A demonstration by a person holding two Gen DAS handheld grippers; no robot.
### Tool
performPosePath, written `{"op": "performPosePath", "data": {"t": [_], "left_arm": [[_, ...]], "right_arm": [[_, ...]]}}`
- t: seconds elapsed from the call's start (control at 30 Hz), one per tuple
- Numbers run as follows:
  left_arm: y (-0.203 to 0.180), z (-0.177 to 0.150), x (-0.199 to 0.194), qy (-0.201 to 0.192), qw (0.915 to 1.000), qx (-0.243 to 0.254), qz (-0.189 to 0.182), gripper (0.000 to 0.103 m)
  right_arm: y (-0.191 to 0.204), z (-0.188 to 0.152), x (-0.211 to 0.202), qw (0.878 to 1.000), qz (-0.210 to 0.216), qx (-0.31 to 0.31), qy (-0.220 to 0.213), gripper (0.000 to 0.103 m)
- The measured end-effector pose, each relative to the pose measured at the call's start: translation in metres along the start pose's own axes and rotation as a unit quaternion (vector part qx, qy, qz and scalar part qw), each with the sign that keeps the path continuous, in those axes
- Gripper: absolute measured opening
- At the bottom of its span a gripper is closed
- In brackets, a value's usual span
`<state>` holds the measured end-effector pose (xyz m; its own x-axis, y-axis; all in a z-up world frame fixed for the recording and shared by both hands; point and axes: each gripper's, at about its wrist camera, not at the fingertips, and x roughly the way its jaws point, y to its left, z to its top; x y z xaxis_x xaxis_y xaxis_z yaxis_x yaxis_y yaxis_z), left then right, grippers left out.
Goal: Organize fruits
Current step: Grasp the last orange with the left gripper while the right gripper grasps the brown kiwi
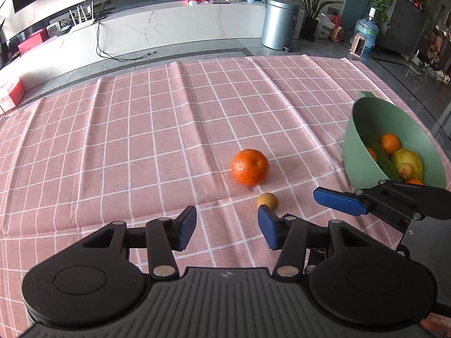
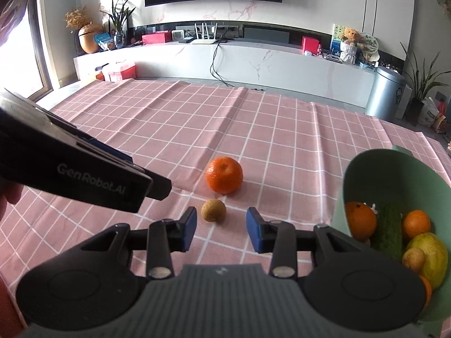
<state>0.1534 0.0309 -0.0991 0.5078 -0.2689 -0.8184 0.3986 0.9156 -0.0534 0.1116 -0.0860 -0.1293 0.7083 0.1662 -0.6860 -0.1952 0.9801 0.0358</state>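
An orange [image 1: 249,166] and a small brown kiwi [image 1: 267,200] lie on the pink checked cloth [image 1: 141,140]. A green bowl [image 1: 363,129] at the right holds oranges, a cucumber, a lemon and a small brown fruit. My left gripper [image 1: 227,228] is open and empty, just short of the orange. My right gripper [image 2: 221,229] is open and empty, with the kiwi [image 2: 213,210] just ahead of its fingertips, and the orange [image 2: 224,178] beyond. The bowl [image 2: 366,174] sits to its right. The right gripper's finger [image 1: 341,200] shows in the left view.
The left gripper's body [image 2: 84,174] crosses the left side of the right view. Beyond the table's far edge stand a white TV bench [image 2: 253,62] and a metal bin [image 1: 279,22]. The cloth has raised folds [image 1: 180,84].
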Motion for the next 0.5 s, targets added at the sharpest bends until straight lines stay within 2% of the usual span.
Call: {"op": "performPosePath", "data": {"t": [0.17,0.37,0.5], "left_arm": [[0.009,0.005,0.01,0.005,0.9998,-0.016,0.005,0.06],[0.013,0.005,0.019,0.01,0.9997,-0.021,0.005,0.06],[0.016,0.002,0.023,0.008,0.9998,-0.018,0.004,0.06]], "right_arm": [[0.003,0.004,0.02,1.0,0.009,-0.006,0.009,0.036],[0.001,0.005,0.037,1.0,0.014,-0.001,0.019,0.029],[-0.001,0.005,0.043,1.0,0.018,-0.001,0.021,0.028]]}}
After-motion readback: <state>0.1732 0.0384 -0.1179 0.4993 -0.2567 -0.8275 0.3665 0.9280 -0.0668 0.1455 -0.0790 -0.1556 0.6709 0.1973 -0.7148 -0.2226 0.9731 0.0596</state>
